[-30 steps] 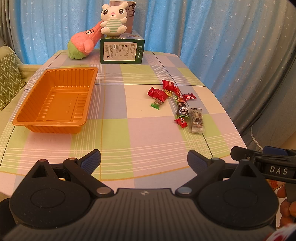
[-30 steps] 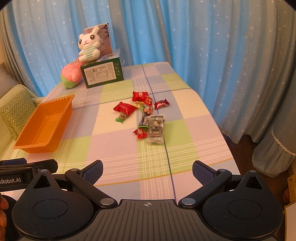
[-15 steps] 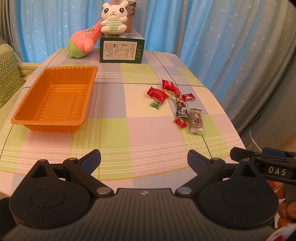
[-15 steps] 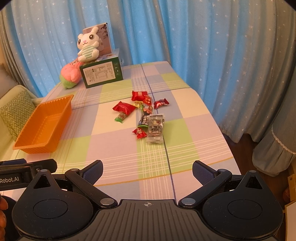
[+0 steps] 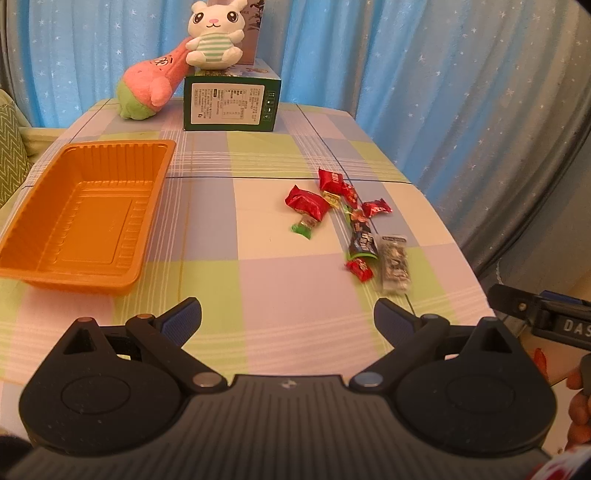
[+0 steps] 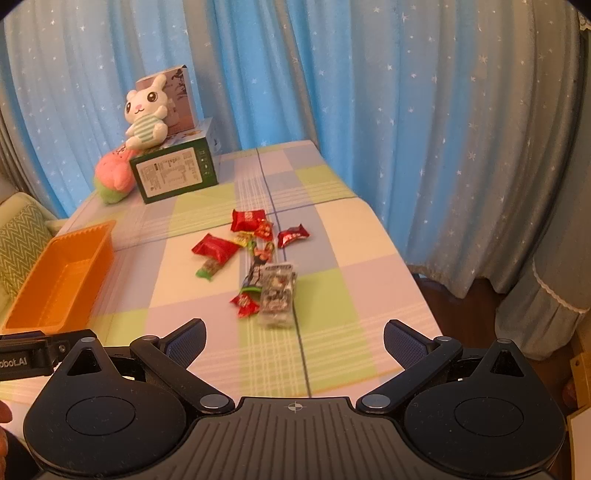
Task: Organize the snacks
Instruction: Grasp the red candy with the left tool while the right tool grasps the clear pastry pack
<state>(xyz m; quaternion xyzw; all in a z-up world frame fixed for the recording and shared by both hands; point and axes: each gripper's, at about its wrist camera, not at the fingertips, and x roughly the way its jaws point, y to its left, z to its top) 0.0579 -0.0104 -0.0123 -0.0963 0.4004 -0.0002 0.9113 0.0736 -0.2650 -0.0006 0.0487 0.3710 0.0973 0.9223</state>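
Note:
Several wrapped snacks (image 5: 351,225) (image 6: 258,266) lie in a loose cluster on the right half of the checked tablecloth: red packets, a green-ended sweet, a dark pouch and a clear packet (image 5: 395,264) (image 6: 279,295). An empty orange tray (image 5: 81,214) (image 6: 59,280) sits on the left side. My left gripper (image 5: 288,319) is open over the near edge, empty, with the tray ahead to its left. My right gripper (image 6: 293,341) is open and empty, a short way in front of the clear packet.
At the far end stand a green box (image 5: 231,99) (image 6: 175,177), a white plush rabbit (image 5: 216,35) (image 6: 146,110) on it and a pink plush (image 5: 149,86) (image 6: 112,175) beside it. Blue star curtains hang behind and to the right. A cushion (image 6: 18,247) lies past the left edge.
Both grippers have moved forward over the table, so the tray and snacks look nearer. Jaws stay open. Nothing on the table has moved.

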